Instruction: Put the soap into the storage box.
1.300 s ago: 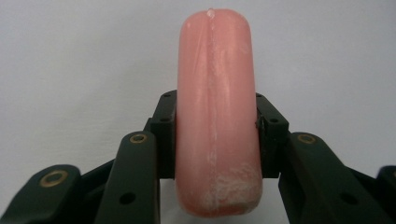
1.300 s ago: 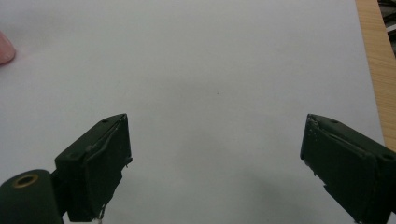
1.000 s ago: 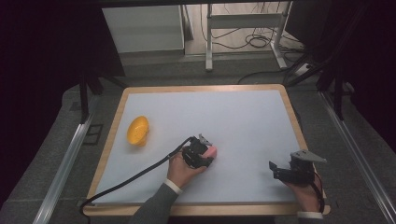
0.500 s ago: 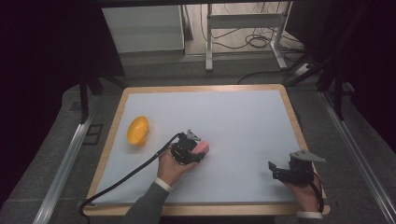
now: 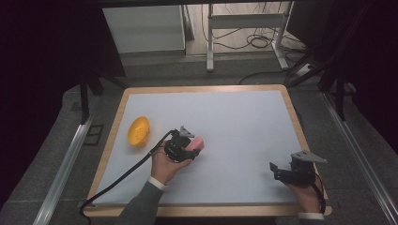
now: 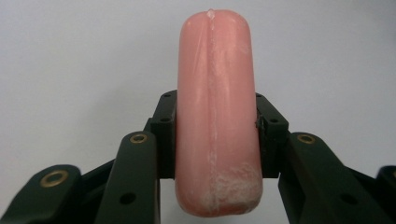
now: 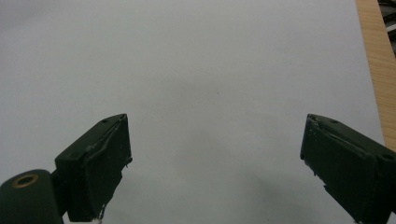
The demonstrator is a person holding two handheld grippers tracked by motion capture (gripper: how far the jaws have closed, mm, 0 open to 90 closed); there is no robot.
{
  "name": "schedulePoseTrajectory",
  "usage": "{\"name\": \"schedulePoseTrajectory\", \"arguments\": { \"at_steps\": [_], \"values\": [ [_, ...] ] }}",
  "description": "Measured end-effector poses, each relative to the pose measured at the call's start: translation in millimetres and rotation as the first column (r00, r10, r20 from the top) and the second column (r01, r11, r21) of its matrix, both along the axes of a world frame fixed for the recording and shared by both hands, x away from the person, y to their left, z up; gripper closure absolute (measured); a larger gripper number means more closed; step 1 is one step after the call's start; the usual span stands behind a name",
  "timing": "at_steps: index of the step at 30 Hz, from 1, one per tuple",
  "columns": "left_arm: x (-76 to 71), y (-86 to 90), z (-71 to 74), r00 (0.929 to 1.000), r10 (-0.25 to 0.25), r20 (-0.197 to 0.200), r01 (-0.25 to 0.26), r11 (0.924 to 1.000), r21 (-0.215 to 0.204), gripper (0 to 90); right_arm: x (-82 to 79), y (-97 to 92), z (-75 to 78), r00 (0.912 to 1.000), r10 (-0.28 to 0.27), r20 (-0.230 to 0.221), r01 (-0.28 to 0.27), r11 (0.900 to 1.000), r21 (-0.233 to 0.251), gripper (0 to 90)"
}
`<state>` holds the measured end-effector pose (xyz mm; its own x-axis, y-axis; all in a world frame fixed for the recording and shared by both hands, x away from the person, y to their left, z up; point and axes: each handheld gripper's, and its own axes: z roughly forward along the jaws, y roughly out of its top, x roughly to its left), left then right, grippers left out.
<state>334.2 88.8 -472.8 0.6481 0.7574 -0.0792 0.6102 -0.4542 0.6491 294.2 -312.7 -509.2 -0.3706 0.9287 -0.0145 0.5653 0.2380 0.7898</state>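
Left gripper fingers clamp a pink sausage above the tabletop; right gripper fingers wide; likely next, the yellow bowl.

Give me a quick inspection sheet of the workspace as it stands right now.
Surface: pale sheet on a wood-edged table, flat and bare over most of it.
Job's things: pink sausage clamped across its middle; orange bowl at the left, apart from it.
Clutter: nothing seen.
Grippers: left gripper shut on the sausage; right gripper with jaws wide apart, nothing between them.
Cables: black cable trails from the left gripper off the near edge.
Surroundings: metal frame legs and floor wiring beyond the table.
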Motion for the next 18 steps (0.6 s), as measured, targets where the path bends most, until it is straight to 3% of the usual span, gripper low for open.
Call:
{"name": "schedulePoseTrajectory", "arguments": {
  "at_steps": [18],
  "values": [
    [-2.2, 23.0, 10.6, 0.9975, 0.056, 0.043, -0.057, 0.9983, 0.011, 60.3, 0.7, 0.8, -1.5, 1.0, 0.0, -0.006, -0.001, 1.0, -0.007, 8.2]
  ]
}}
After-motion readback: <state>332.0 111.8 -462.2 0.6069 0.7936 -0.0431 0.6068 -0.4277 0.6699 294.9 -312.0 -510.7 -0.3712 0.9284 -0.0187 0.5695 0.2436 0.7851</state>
